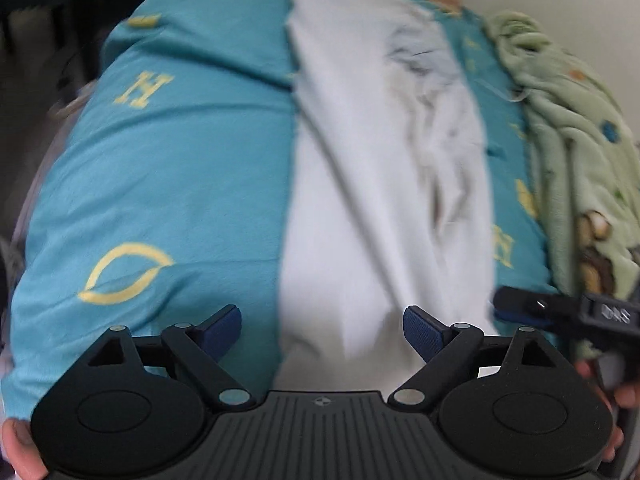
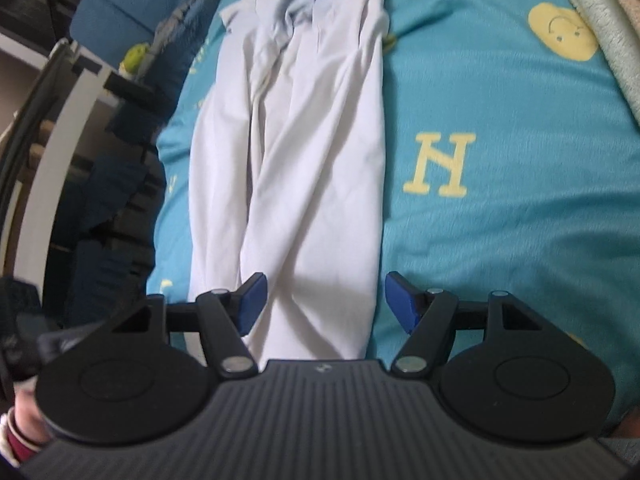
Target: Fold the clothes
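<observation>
Left gripper [image 1: 322,330]: jaws spread wide, pads clear of cloth, nothing held.
Right gripper [image 2: 323,302]: jaws partly apart, astride the garment's near end, not pinching it.
Garment: one white garment [image 2: 304,152], folded into a long strip, running straight ahead from between both grippers' fingers.
Bed sheet: one teal bed sheet [image 2: 500,220] under the garment, on both sides of each gripper.
Writing: yellow letter "H" [image 2: 440,164] ahead and right of the right gripper; another "H" [image 1: 144,90] ahead and left of the left gripper.
Prints: one yellow smiley face [image 2: 562,32], far ahead-right.
Blanket: one green blanket [image 1: 572,152], right of the left gripper.
</observation>
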The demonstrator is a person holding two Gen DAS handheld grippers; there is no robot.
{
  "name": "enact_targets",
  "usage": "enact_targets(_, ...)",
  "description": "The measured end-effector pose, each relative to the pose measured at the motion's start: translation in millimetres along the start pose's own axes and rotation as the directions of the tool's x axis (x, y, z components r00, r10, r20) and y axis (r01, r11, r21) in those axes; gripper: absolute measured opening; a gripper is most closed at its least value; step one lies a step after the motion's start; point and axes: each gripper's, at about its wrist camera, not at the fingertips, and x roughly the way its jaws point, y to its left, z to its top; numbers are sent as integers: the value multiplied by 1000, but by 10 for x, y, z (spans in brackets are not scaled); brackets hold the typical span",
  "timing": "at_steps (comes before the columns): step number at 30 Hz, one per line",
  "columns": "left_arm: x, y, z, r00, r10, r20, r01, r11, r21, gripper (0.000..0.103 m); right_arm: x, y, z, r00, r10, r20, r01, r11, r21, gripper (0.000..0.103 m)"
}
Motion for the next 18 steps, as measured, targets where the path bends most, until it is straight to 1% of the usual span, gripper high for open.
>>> enact_targets(1,52,16,10,1000,7,-19,-7,1000,-3,89,29,-6,-8,1000,12,-25,-12,1000,9,68)
enact_targets(2,77,12,9,1000,5,-26,-5,1000,2,92,64,-10,-15,998,20,-52,-19,1000,19,68)
enact_targets(4,97,-3,5,999,-15,-35,15,1000,8,94,129,19,-42,994,30,-102,-28,999,15,68)
enact_targets(7,99,9,-22,993,-68,-95,67,998,-10,94,188,77,-113,984,33,-174,-34,999,-1,67)
enact_targets(9,100,10,-51,981,-118,-151,116,993,-26,89,194,110,-175,977,31,-210,-32,999,-2,67)
enact_targets(10,112,5,-69,973,-145,-181,141,989,-33,83,192,130,-210,974,28,-225,-30,1000,-5,67)
enact_targets(11,128,-5,-87,965,-162,-206,157,987,-37,73,188,160,-247,973,18,-231,-23,1000,-17,66)
enact_targets(12,140,-17,-95,962,-161,-220,158,987,-33,68,184,195,-281,972,3,-234,-11,999,-34,58)
enact_targets(13,148,-32,-93,964,-146,-223,145,989,-21,61,179,239,-306,973,-28,-230,13,998,-66,52)
enact_targets(14,152,-32,-85,965,-138,-225,137,990,-20,48,175,279,-331,972,-54,-227,32,995,-96,32)
enact_targets(15,153,-19,-73,964,-136,-227,134,991,-28,40,170,309,-355,972,-66,-226,41,993,-112,15)
enact_targets(16,146,-4,-60,963,-145,-227,140,989,-38,22,153,340,-375,972,-75,-221,47,991,-128,14)
enact_targets(17,120,12,-46,962,-161,-222,155,987,-48,10,102,373,-385,976,-74,-206,46,989,-141,12)
enact_targets(18,61,23,-34,962,-177,-206,170,984,-51,9,50,406,-395,979,-74,-191,45,987,-154,11)
